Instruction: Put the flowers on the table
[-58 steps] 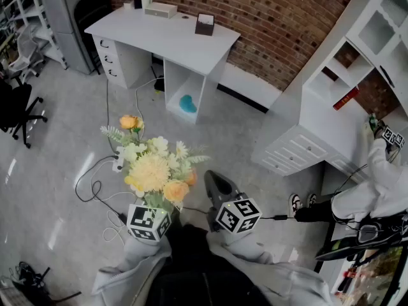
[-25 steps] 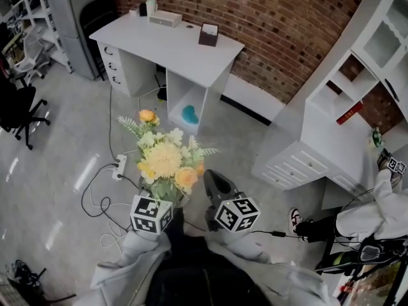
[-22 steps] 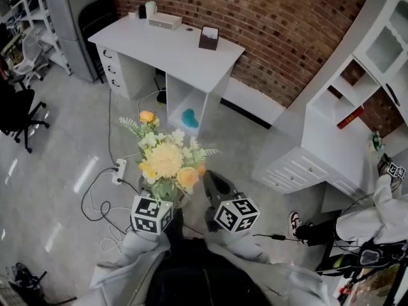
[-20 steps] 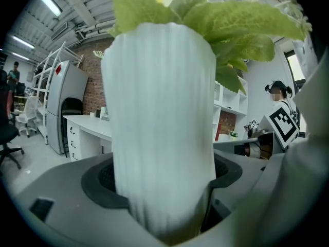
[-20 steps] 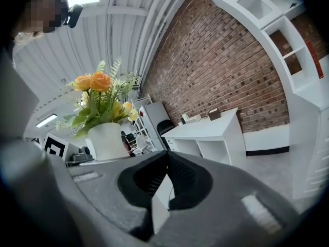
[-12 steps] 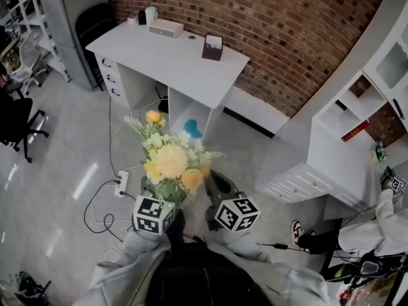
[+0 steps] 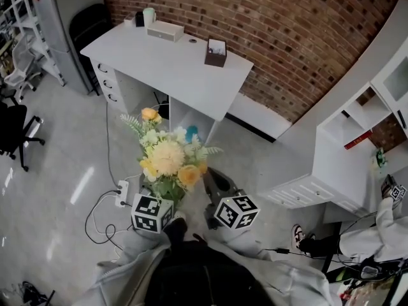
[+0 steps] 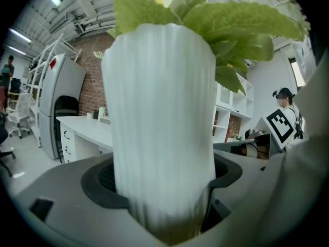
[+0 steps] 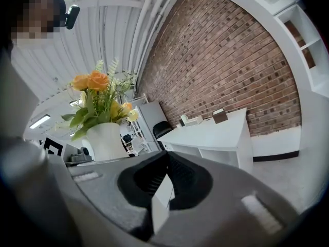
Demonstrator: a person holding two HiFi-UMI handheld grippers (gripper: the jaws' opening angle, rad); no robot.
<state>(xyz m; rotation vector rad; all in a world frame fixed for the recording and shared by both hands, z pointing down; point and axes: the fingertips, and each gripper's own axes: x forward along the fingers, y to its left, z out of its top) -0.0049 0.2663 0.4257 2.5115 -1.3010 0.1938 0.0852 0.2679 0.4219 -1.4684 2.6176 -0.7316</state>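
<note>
Between the jaws of the left gripper (image 8: 163, 189) stands a white ribbed vase (image 8: 162, 122), its foot clamped by jaws spread wide around it. From it rise the flowers (image 7: 167, 159), yellow, cream and orange, held in the air above the floor (image 7: 57, 152) and well short of the table (image 7: 172, 69). The grip sits low on the vase and the bunch is tall and top-heavy, so I judge that a tilt or a jolt could make it lean, twist in the pads or slip out.

The right gripper (image 7: 215, 182) is just beside it, jaws together on nothing, and gives no support. It could knock the stems if it swung across.

Ahead, the table already carries a dark box (image 7: 215, 51), a flat white box (image 7: 166, 30) and a cup (image 7: 148, 16). Setting the vase down too near these, or too near the edge, risks a topple. On the floor close by lie loose cables (image 7: 102, 203) and a power strip (image 7: 120, 193), which could catch a foot.
</note>
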